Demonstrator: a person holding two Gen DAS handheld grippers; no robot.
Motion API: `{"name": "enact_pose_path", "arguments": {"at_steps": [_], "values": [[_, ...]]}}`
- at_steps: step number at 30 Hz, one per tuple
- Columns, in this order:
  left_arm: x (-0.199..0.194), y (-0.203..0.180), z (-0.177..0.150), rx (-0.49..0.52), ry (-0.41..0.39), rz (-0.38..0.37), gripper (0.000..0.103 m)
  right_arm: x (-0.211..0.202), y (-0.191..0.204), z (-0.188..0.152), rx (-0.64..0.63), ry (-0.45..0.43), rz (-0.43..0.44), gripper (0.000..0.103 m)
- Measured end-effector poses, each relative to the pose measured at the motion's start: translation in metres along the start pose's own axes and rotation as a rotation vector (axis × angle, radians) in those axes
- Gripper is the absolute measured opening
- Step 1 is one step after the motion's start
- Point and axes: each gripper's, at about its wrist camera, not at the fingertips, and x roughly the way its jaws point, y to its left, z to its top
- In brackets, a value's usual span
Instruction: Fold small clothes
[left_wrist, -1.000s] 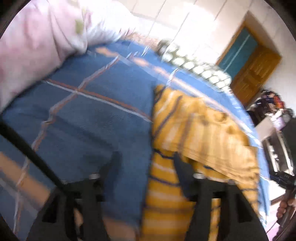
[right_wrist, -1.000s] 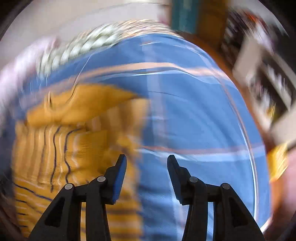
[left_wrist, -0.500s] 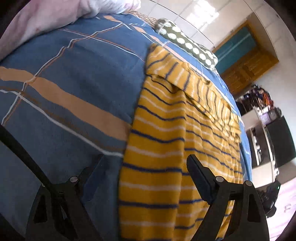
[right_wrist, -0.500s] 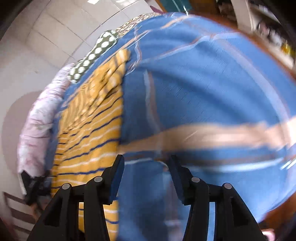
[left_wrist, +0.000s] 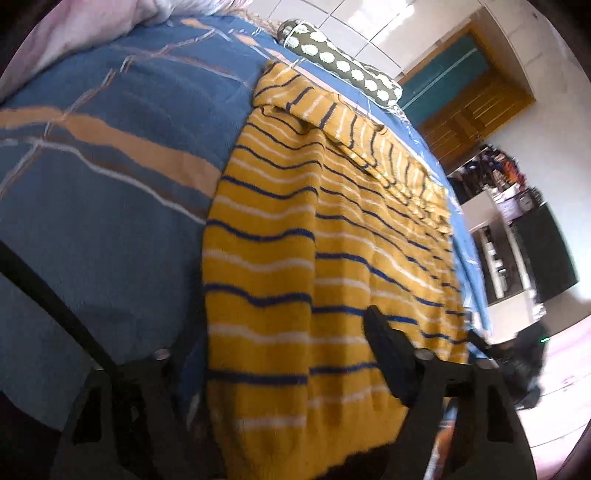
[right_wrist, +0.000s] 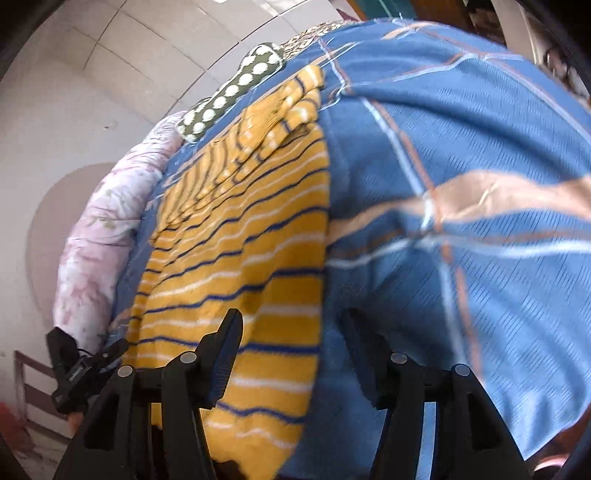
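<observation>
A yellow knit garment with navy and white stripes (left_wrist: 317, 251) lies flat on the blue bed cover, its sides folded in toward the middle and its hem hanging over the near edge. It also shows in the right wrist view (right_wrist: 251, 236). My left gripper (left_wrist: 280, 343) is open, its jaws straddling the garment's left hem corner. My right gripper (right_wrist: 291, 332) is open, its jaws straddling the garment's right hem edge. Neither holds cloth.
The blue checked bed cover (left_wrist: 96, 177) spreads to both sides. A green dotted bolster (left_wrist: 340, 66) lies at the far end. A pink floral quilt (right_wrist: 99, 236) lies along the left side. A wooden door (left_wrist: 469, 107) and shelves (left_wrist: 517, 236) stand beyond the bed.
Both grippers have pulled back from over the bed down to the garment's near hem. The left gripper's jaws have opened wider, and the right's opened in the last half second. The garment lies still.
</observation>
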Motion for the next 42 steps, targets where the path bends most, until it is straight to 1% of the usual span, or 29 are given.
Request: {"name": "enact_pose_path", "arguments": {"at_steps": [1,3,5,7,10,14,18,22,24,27,28,29,30,31,32,33,35,38,40,42], "values": [[-0.005,0.007,-0.001,-0.031,0.01,-0.036,0.065,0.002,0.001,-0.004,0.004,0.001,0.012,0.061],[-0.007,0.016,-0.002,-0.08,0.017,-0.081,0.061,0.003,0.004,-0.011,-0.008,-0.014,0.014,0.061],[-0.008,0.027,-0.001,-0.145,0.024,-0.144,0.061,0.004,0.005,-0.013,-0.011,-0.023,0.019,0.061],[-0.011,0.034,-0.004,-0.173,0.03,-0.183,0.061,0.004,0.006,-0.014,-0.003,-0.015,0.038,0.062],[-0.008,0.027,-0.005,-0.146,0.048,-0.193,0.061,0.008,0.008,-0.017,0.011,0.006,0.083,0.062],[-0.005,0.018,-0.017,-0.122,0.074,-0.216,0.061,0.014,0.014,-0.027,0.017,0.031,0.13,0.062],[-0.009,0.013,-0.029,-0.099,0.065,-0.213,0.061,0.015,0.022,-0.037,-0.016,0.045,0.135,0.062],[-0.011,0.007,-0.04,-0.079,0.075,-0.22,0.061,0.014,0.023,-0.046,-0.018,0.056,0.158,0.058],[-0.011,0.004,-0.042,-0.07,0.077,-0.218,0.061,0.016,0.023,-0.05,-0.018,0.062,0.167,0.052],[-0.008,0.001,-0.044,-0.062,0.071,-0.197,0.06,0.017,0.023,-0.053,-0.026,0.065,0.171,0.05],[-0.007,-0.001,-0.043,-0.06,0.067,-0.186,0.055,0.018,0.025,-0.055,-0.031,0.065,0.164,0.049],[-0.008,-0.003,-0.042,-0.05,0.058,-0.137,0.029,0.019,0.027,-0.056,-0.038,0.063,0.151,0.044],[-0.008,-0.005,-0.041,-0.038,0.055,-0.082,0.008,0.02,0.029,-0.058,-0.051,0.06,0.128,0.034],[-0.01,-0.003,-0.038,-0.03,0.05,-0.034,0.008,0.023,0.033,-0.06,-0.066,0.061,0.099,0.028],[-0.018,0.0,-0.035,-0.045,0.024,-0.027,0.008,0.023,0.035,-0.06,-0.075,0.06,0.069,0.018],[-0.024,0.001,-0.032,-0.053,0.007,-0.033,0.008,0.023,0.036,-0.059,-0.072,0.061,0.058,0.013],[-0.044,-0.003,-0.027,-0.04,-0.033,-0.041,0.008,0.016,0.038,-0.056,-0.069,0.056,0.071,0.011],[-0.072,-0.017,-0.03,0.0,-0.067,-0.065,0.007,-0.001,0.046,-0.056,-0.095,0.045,0.098,0.01],[-0.089,-0.028,-0.038,0.035,-0.082,-0.076,0.008,-0.02,0.052,-0.06,-0.122,0.043,0.128,0.009],[-0.103,-0.035,-0.05,0.059,-0.092,-0.107,0.007,-0.037,0.055,-0.067,-0.149,0.048,0.146,0.009]]}}
